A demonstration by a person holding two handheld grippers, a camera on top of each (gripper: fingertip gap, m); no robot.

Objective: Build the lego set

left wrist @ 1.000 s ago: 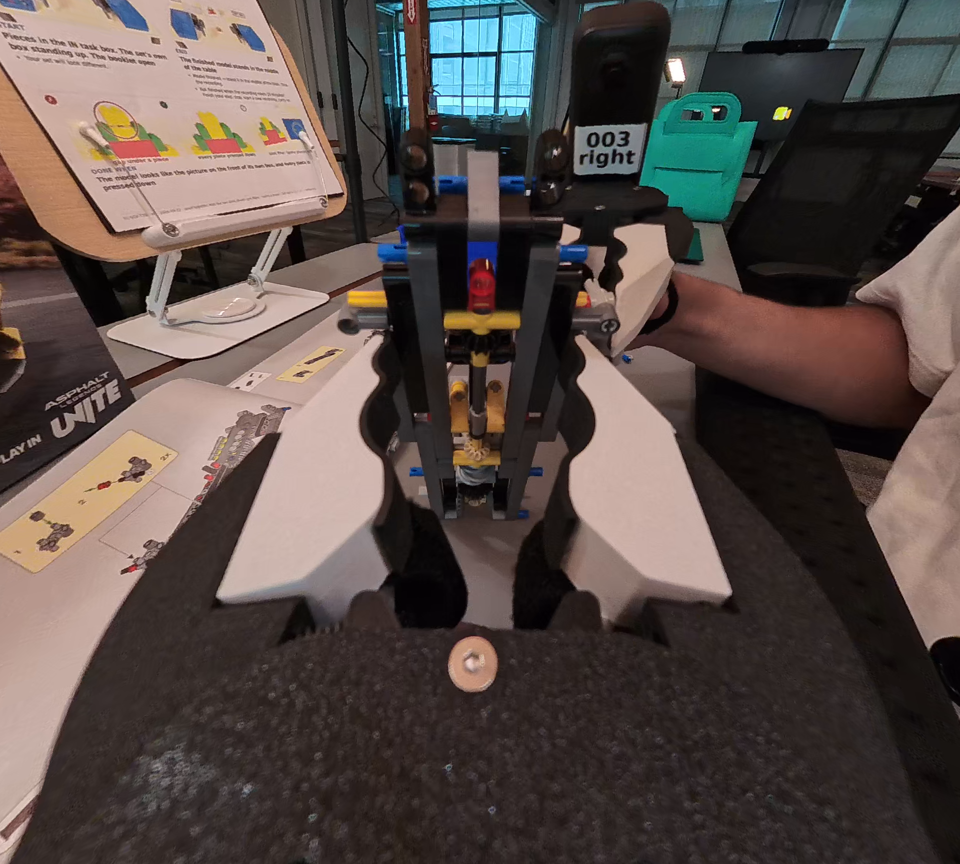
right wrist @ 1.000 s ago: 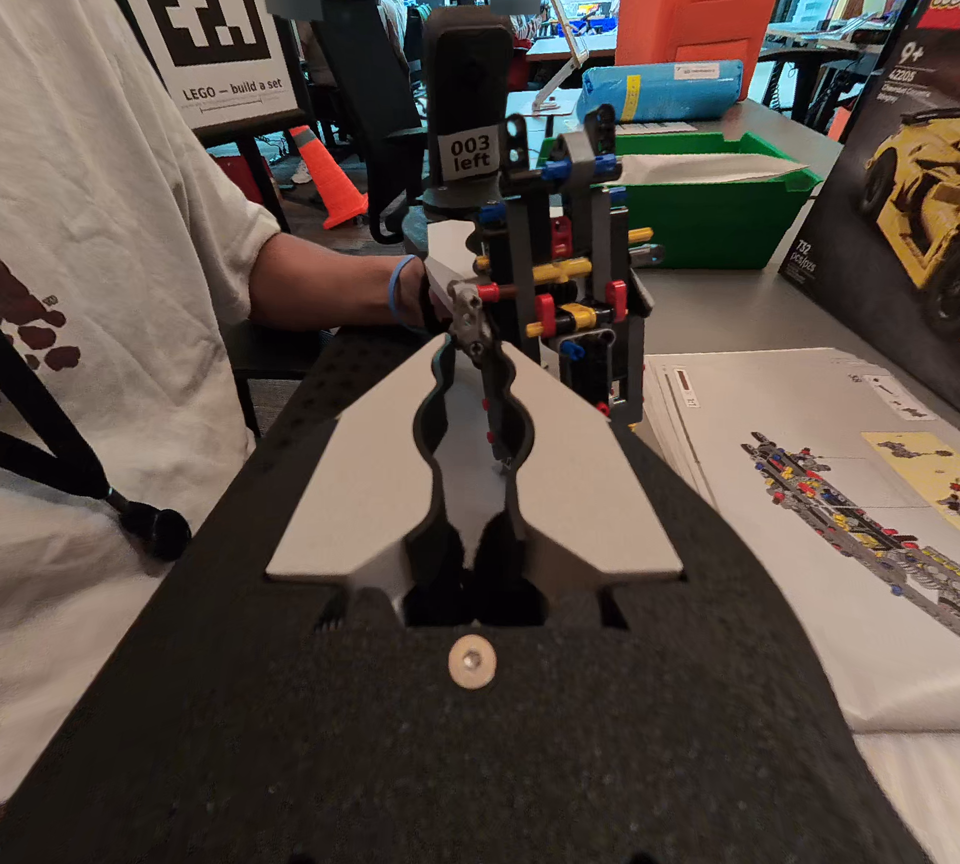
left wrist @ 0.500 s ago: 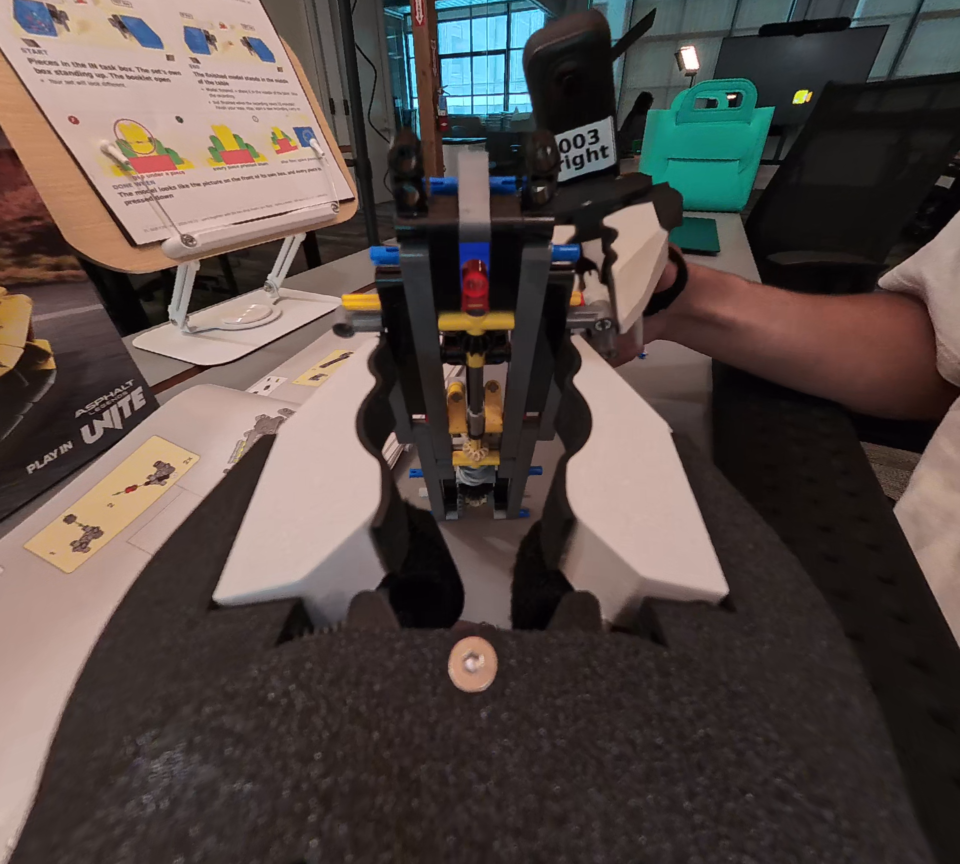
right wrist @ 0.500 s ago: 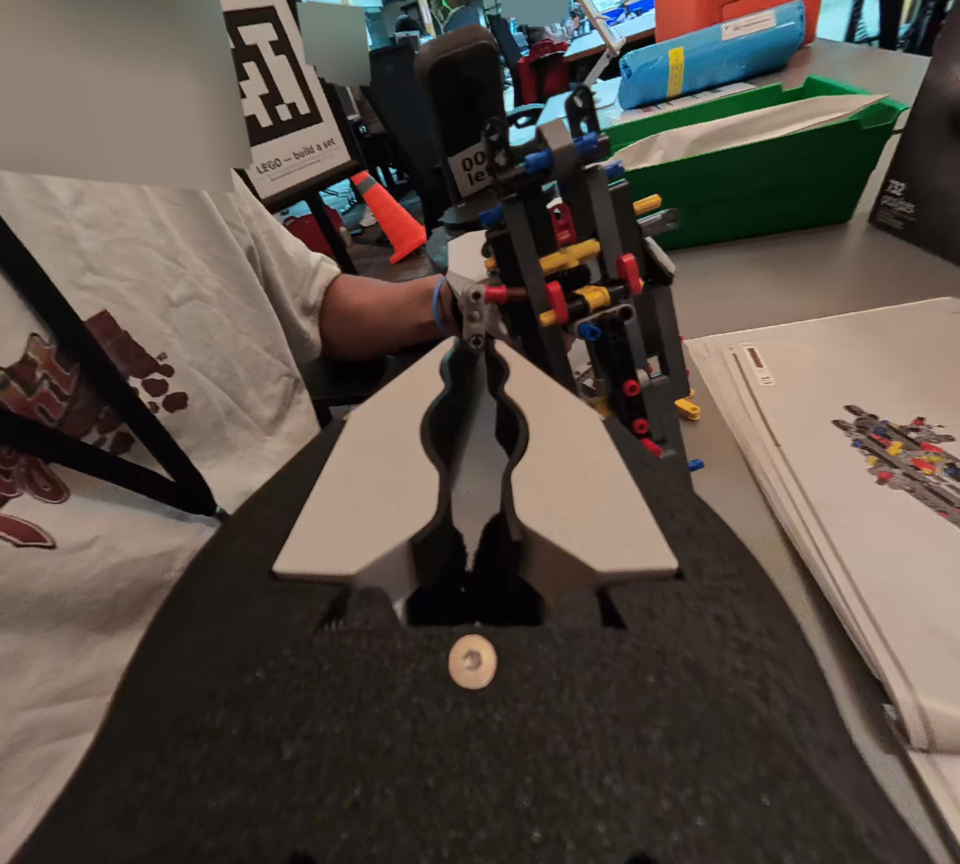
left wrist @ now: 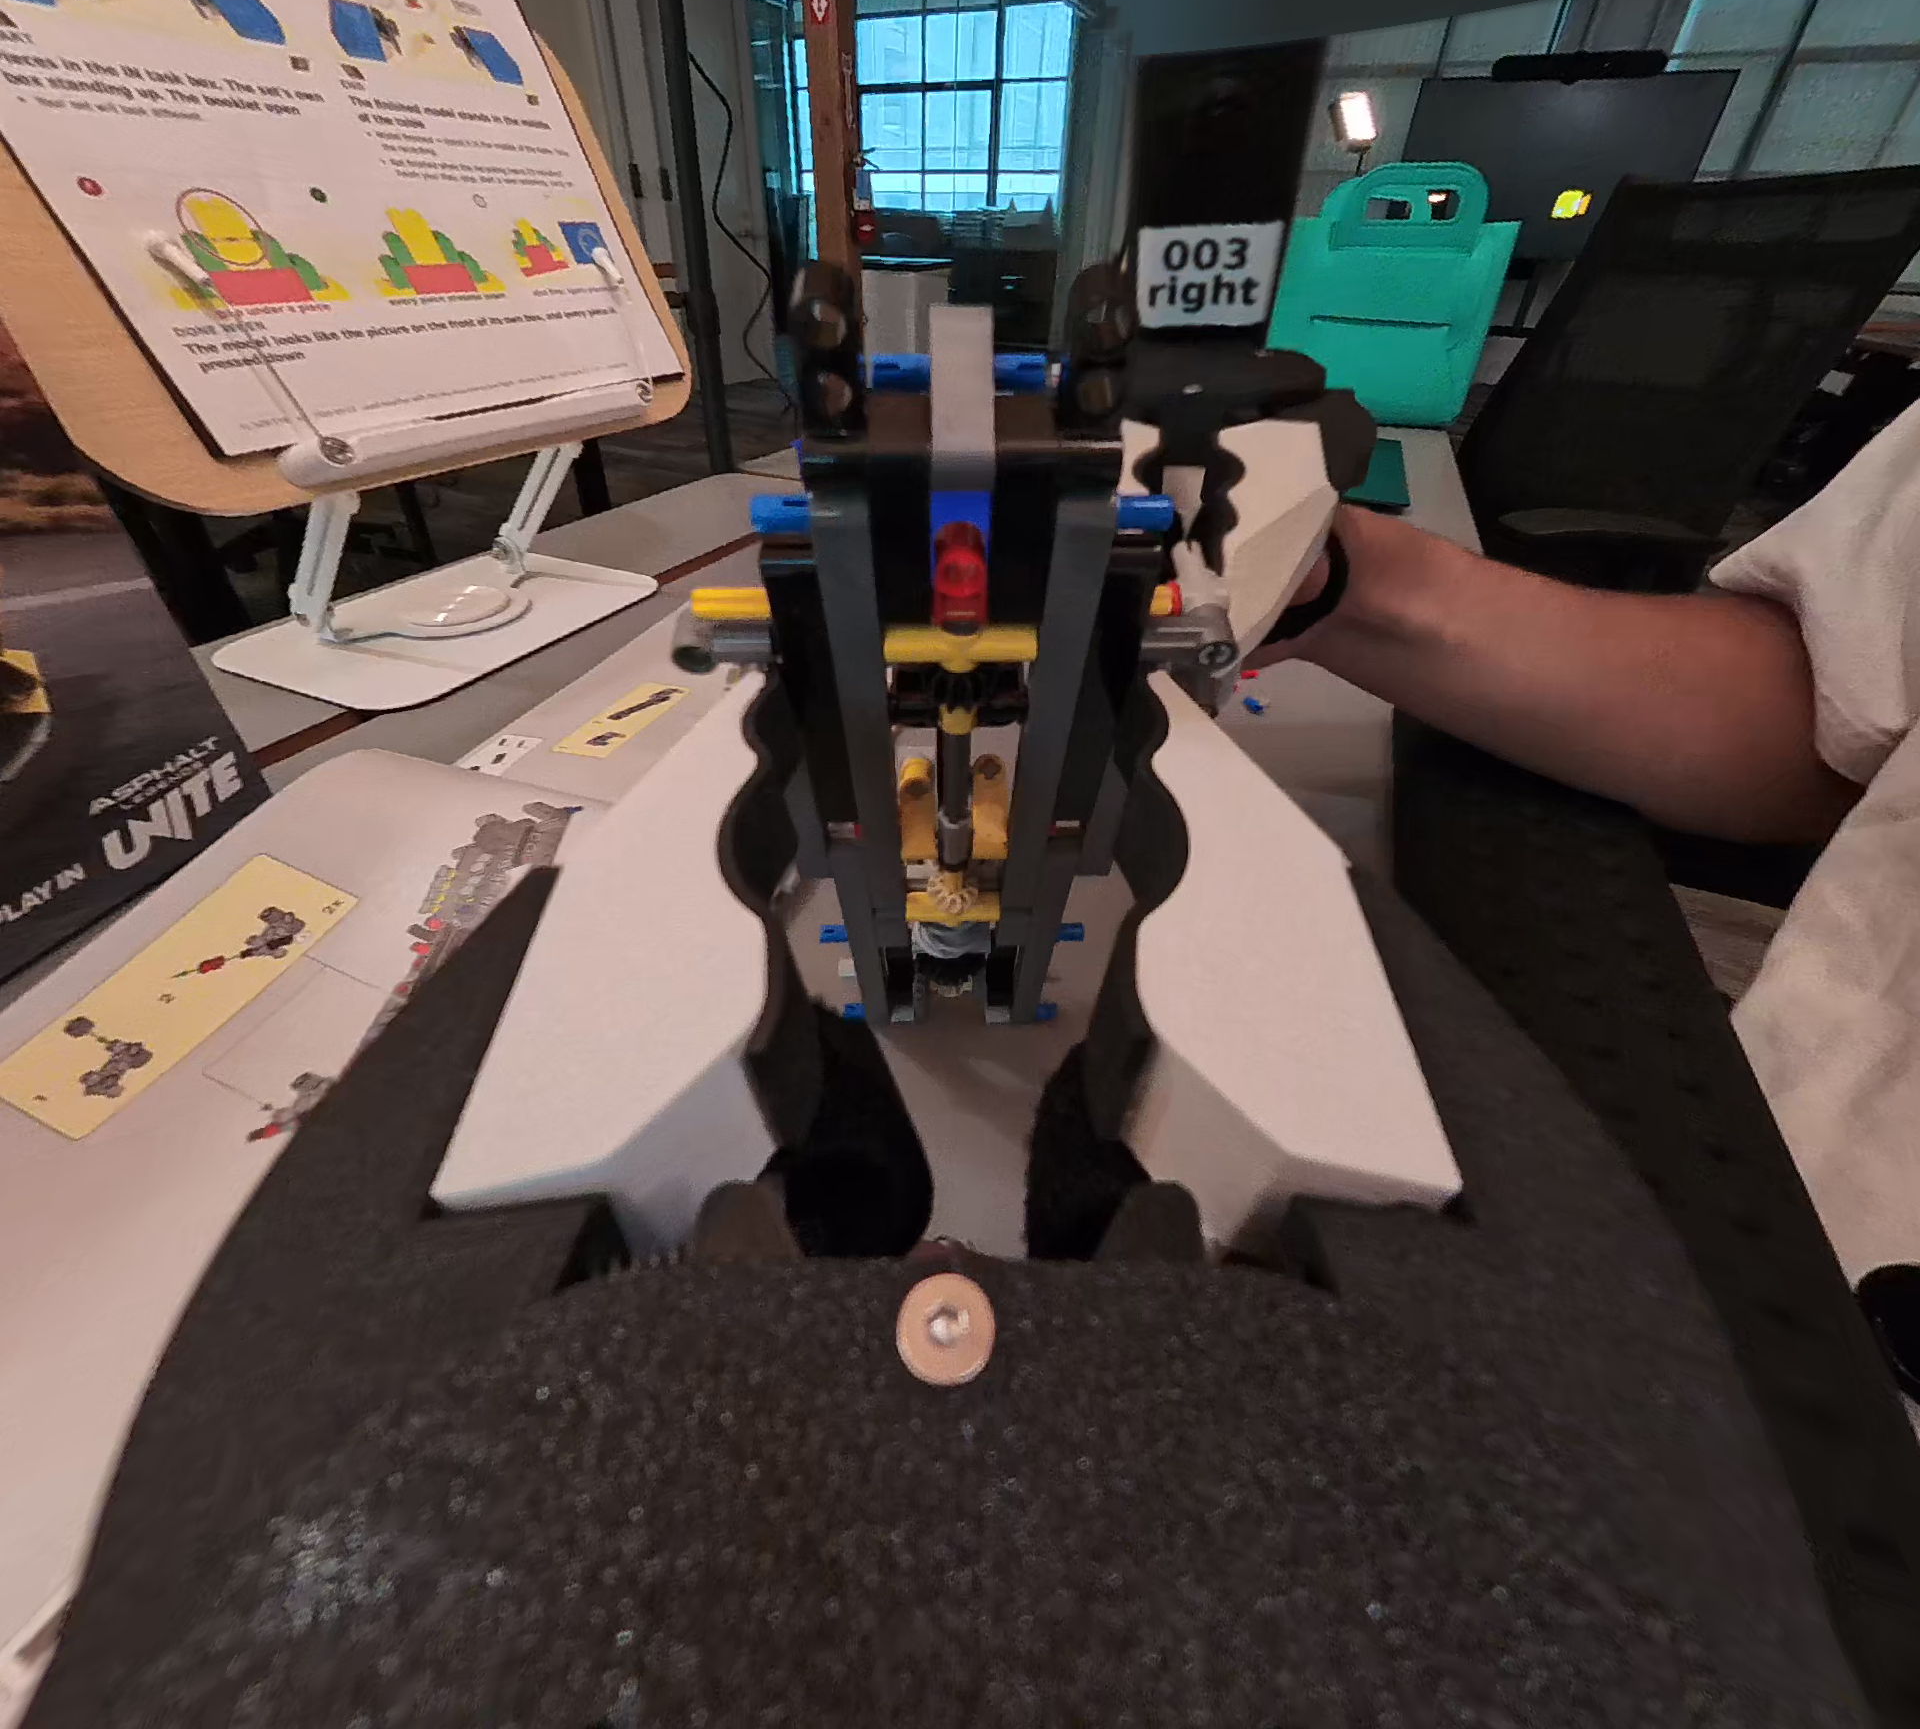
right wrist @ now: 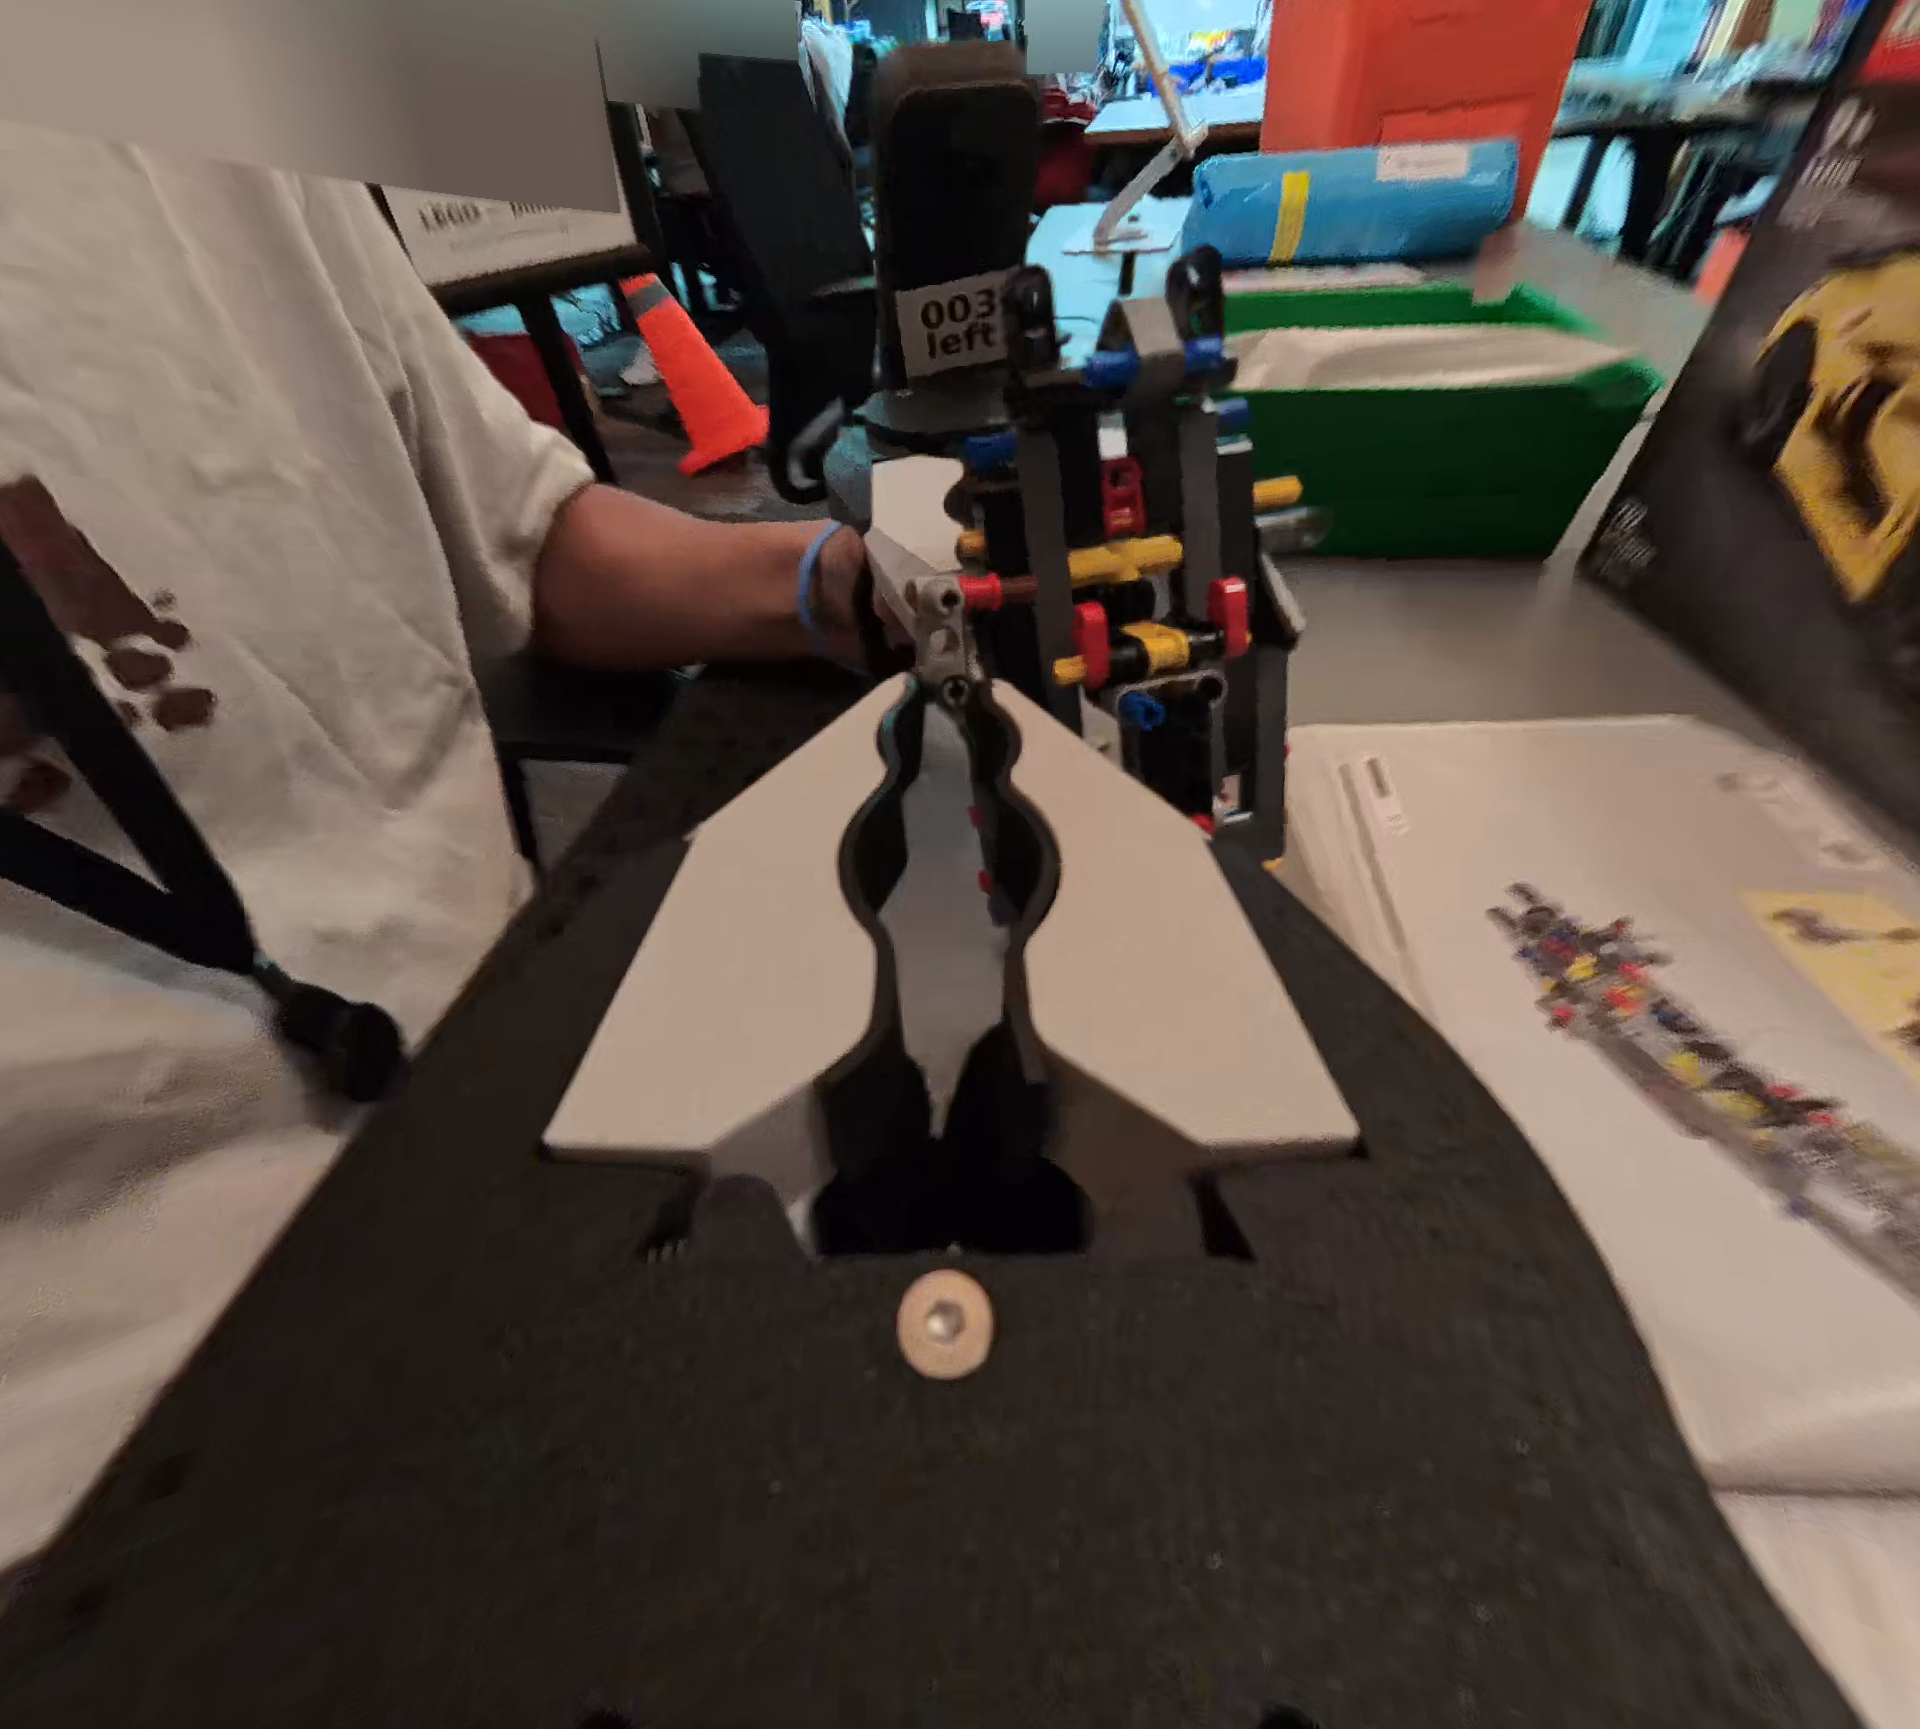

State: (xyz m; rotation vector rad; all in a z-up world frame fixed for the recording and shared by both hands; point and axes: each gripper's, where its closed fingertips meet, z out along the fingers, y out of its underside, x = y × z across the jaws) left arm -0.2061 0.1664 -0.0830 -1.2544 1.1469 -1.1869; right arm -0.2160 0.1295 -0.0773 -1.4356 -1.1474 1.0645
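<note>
Room: workshop with large windows, desks and chairs behind a grey table (left wrist: 1320, 744).
Model: tall dark lego frame (left wrist: 956, 661) with yellow, red and blue pins, upright above the table, clamped at its sides by the left gripper (left wrist: 951, 713).
Left gripper: jaws spread to the frame's width, holding it.
Right gripper: (right wrist: 951, 703) jaws nearly together, pinching a grey connector (right wrist: 940, 630) on a red-tipped axle at the frame's side.
Left of the frame: open booklet (left wrist: 312, 858), dark set box (left wrist: 94, 744), sheet on a wooden stand (left wrist: 312, 173).
Behind: green bin (right wrist: 1455, 453), blue roll (right wrist: 1351, 199), orange bag (right wrist: 1423, 69), teal bag (left wrist: 1392, 297).
In the way: frame hides most of the table beyond; person's forearm (left wrist: 1558, 692) crosses at right.
</note>
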